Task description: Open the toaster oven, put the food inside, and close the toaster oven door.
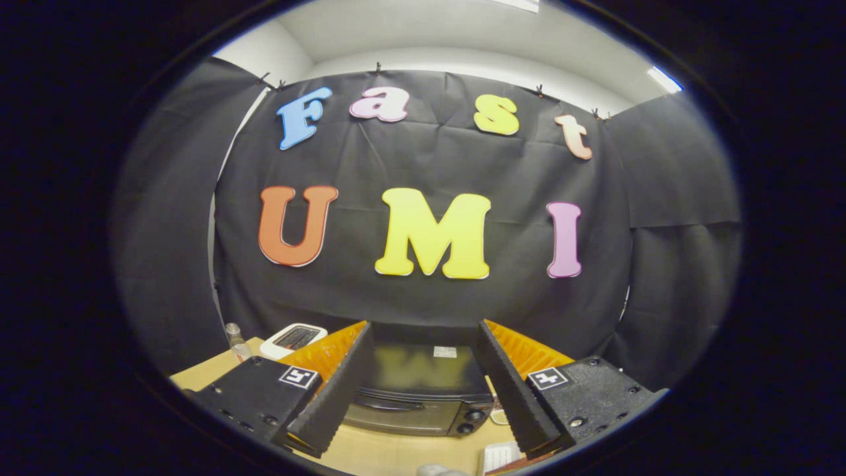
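The toaster oven sits on the table between and beyond our fingers, its door shut, the handle bar running across the upper front and two knobs stacked at the oven's 3 o'clock side. Our gripper hangs spread wide and empty, well apart from the oven and raised above its top, so we judge the opening step has not yet begun. Next we would need to come down and forward until the fingers bracket the handle, then close on it and swing the door down.

At the oven's 5 o'clock, near our right finger, lies a white ridged dish, partly cut off; whether it holds the food we cannot tell. At about 10 o'clock from the oven stands a white appliance with a dark slotted top, and just beside it a clear bottle.

The table is pale wood. Black cloth walls the booth, with a white ceiling above.
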